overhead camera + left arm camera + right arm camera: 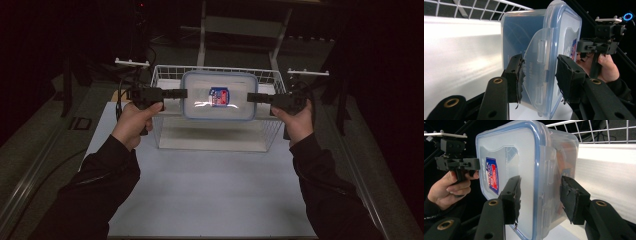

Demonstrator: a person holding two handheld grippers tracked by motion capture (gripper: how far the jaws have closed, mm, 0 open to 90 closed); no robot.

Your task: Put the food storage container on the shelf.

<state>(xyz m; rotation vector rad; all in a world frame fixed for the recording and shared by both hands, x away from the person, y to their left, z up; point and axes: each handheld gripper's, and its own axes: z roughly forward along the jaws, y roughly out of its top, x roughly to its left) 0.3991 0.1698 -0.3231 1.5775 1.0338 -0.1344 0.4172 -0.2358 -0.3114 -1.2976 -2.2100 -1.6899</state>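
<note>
Hanging between the two grippers, a clear rectangular plastic food container with a blue-rimmed snap lid (219, 96) sits above the white wire basket (167, 75) at the far end of the white table (200, 190), its lid facing up and a small red-and-blue label (218, 95) in the middle of the lid. The left gripper (181, 93) clamps one short end and the right gripper (251, 97) clamps the opposite one, each held in a hand with a dark sleeve. The container's corners are rounded, its walls are see-through, and glare streaks across the lid in the high view. The left gripper view brings out what the high view cannot — a translucent locking flap (539, 72) on the container's end, folded against the wall, with one black jaw pressed on the base side and the other on the lid side. The right gripper view shows the same grip on the other end, the jaws closed across the lid rim and the wall — and, beyond the container, the left hand (447, 190) around its gripper's handle. Something orange shows dimly through the wall there; what it is cannot be told.
</note>
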